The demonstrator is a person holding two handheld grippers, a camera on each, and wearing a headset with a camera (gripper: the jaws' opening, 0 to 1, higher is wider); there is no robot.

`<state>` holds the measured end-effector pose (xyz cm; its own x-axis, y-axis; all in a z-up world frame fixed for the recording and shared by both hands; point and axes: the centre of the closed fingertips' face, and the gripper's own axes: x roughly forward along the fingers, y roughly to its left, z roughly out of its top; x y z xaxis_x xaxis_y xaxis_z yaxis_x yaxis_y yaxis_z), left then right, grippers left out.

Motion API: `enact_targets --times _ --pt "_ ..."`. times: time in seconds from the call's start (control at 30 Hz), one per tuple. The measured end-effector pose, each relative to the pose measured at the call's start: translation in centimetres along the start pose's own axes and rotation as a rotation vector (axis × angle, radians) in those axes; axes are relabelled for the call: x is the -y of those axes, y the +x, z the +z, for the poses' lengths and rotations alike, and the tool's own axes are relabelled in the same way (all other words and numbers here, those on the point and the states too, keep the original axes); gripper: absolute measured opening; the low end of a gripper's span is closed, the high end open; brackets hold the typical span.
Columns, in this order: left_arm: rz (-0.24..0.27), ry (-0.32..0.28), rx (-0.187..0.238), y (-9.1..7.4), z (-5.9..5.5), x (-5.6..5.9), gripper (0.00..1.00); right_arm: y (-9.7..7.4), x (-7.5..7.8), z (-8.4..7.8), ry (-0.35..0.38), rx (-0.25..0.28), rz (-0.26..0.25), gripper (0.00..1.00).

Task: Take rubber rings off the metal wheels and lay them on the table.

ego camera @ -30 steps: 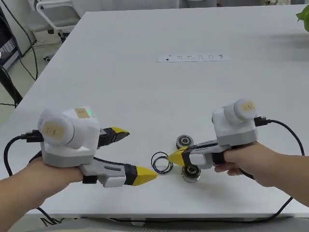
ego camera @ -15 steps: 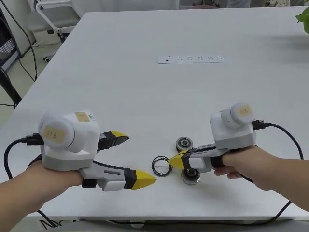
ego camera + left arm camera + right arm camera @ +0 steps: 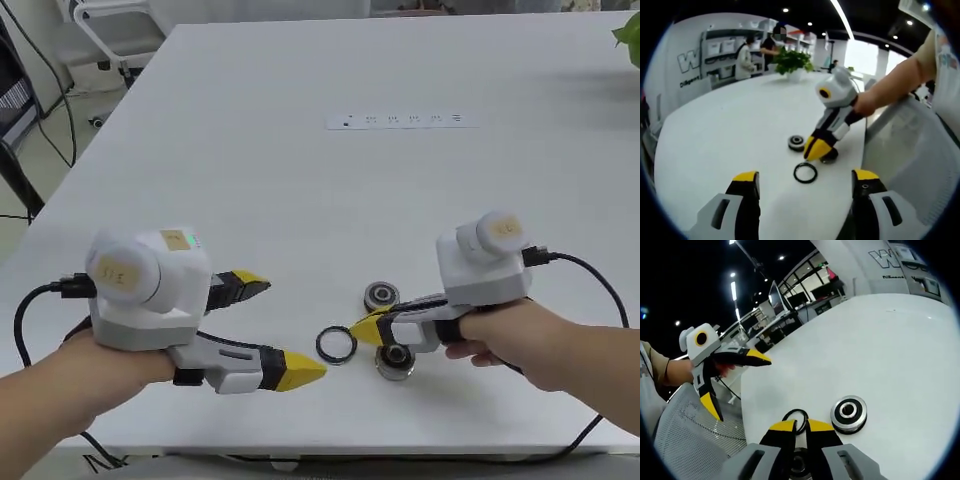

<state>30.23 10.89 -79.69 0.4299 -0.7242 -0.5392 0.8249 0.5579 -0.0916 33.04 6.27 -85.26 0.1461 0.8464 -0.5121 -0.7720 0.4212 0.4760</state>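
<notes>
**Head view.** A white bench (image 3: 300,190) carries the work near its near edge. The left claw (image 3: 273,327) is on the left, with its jaws spread wide and nothing between them. The right claw (image 3: 366,328) comes in from the right with its jaws narrow and the yellow tips almost together. A black ring (image 3: 336,332) lies flat on the bench just beside those tips, between the two claws. One wheel (image 3: 381,296) stands free a little farther from the near edge. A second wheel (image 3: 396,363) sits under the right claw, and I cannot tell whether the claw grips it. A power strip (image 3: 402,120) lies well towards the far edge.

**Left gripper view.** The left claw (image 3: 805,176) gapes wide and points at the ring (image 3: 795,173), which lies just ahead of it. The right claw (image 3: 815,149) is beyond the ring, tips down. The second wheel (image 3: 830,158) is beneath it and the free wheel (image 3: 796,142) beside it. A plant (image 3: 792,60) stands at the far edge.

**Right gripper view.** The right claw (image 3: 802,427) shows a slim gap between its jaws. The second wheel (image 3: 799,463) is seen through that gap. The ring (image 3: 789,414) lies at the tips, and the free wheel (image 3: 848,413) is just beside them. The left claw (image 3: 737,385) is wide, near the bench's edge.
</notes>
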Motion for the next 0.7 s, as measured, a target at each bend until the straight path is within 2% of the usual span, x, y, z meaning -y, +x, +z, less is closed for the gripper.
enact_targets --times 0.13,0.33,0.7 --pt "0.001 -0.007 0.001 0.0 0.0 -0.1 0.76 -0.1 -0.2 0.1 -0.003 0.008 0.003 0.07" --pt "0.005 -0.010 0.002 0.1 0.2 -0.5 0.75 -1.0 -0.5 1.2 -0.004 0.042 0.006 0.11" --pt "-0.002 0.000 -0.008 1.0 0.9 -0.8 0.73 -2.9 0.8 2.0 -0.035 0.084 -0.030 0.16"
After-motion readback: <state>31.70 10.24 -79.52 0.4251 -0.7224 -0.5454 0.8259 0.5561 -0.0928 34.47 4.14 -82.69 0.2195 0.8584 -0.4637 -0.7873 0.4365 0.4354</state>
